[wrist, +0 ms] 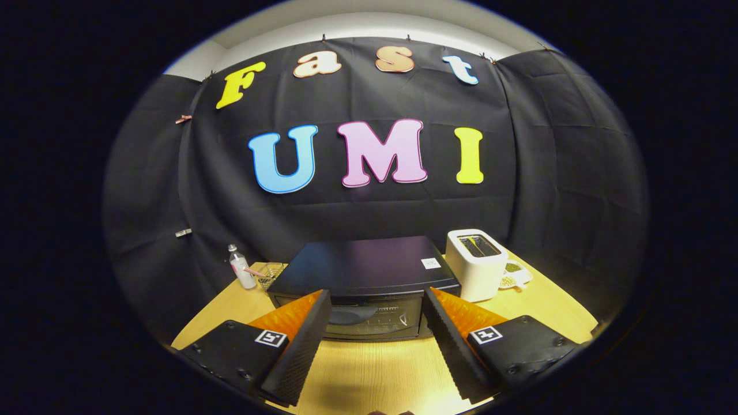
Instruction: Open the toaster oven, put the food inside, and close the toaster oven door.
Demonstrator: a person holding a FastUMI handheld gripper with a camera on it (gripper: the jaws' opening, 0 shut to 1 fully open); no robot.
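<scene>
The gripper (377, 300) hung above the bench (369, 374) with its 2 fingers (300, 346) spread wide and grasping nothing. The oven (363, 282) sat at lower centre of the frame, just beyond the fingertips, its door closed and its dark top facing the camera. A white toaster (477, 271) stood touching or just beside the oven's right side, with a small dish (515, 275) behind it, contents too small to tell. Left of the oven stood a clear bottle (241, 268), and a wire basket (270, 274) lay between the bottle and the oven.
</scene>
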